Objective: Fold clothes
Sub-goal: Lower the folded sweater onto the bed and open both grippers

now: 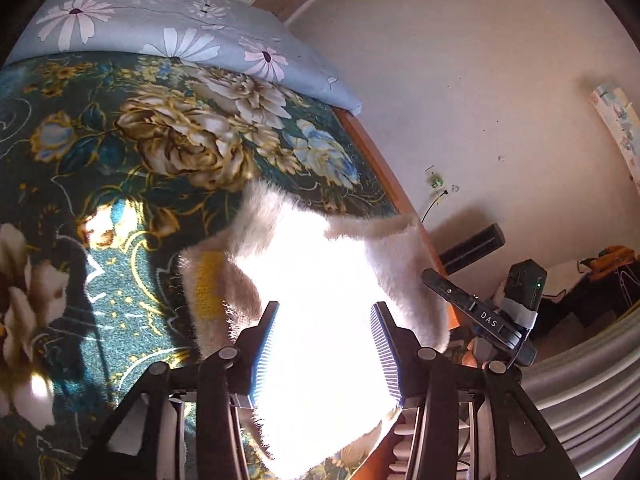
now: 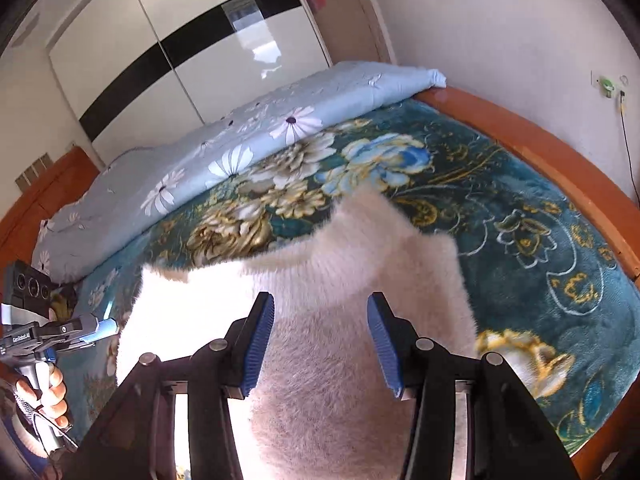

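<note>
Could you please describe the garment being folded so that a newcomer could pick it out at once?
Start at the bed with the orange wooden frame, covered by a teal floral blanket. On that blanket, at the near side, lies the fluffy white sweater. It is the only plain, furry thing there; the pale blue daisy-print duvet at the far side is smooth and patterned.

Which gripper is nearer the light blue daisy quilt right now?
Judging loosely, neither: left gripper and right gripper both hang open over the white fuzzy sweater, the daisy quilt well beyond.
</note>
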Demonstrator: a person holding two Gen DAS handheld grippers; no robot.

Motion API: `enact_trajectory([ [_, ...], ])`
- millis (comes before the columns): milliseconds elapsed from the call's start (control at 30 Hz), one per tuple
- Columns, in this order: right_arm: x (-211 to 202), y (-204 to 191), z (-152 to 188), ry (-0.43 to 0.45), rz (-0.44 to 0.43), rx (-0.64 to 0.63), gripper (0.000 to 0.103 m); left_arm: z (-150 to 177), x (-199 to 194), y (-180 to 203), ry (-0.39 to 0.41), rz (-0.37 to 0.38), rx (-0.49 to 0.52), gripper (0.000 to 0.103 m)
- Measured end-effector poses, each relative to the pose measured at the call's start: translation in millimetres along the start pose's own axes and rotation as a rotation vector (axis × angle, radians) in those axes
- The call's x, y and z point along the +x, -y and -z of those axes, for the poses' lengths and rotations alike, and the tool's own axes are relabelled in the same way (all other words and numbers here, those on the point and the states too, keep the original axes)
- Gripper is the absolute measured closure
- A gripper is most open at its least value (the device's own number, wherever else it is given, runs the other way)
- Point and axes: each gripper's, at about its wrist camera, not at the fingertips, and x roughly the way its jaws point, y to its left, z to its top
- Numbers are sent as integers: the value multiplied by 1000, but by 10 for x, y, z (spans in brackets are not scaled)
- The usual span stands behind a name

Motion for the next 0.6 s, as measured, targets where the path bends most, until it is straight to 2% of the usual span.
enact_trajectory([
  [133,309,98,95,-43,44,60,53,82,149,-51,-40,-35,61,54],
  [267,85,-110,179,31,79,19,53,223,-26,-10,-31,-49,127,51],
  [300,-19,-194,253,63,98,8,53,269,-104,38,-20,-74,158,47],
  [367,-224,-361,407,126,134,-16,53,393,-231,130,13,-135,235,34],
  [500,-499,-629,964,240,153,-29,44,699,-316,232,45,-265,342,25],
  [600,-497,-793,1311,237,180,-26,44,957,-340,237,63,-342,395,20],
])
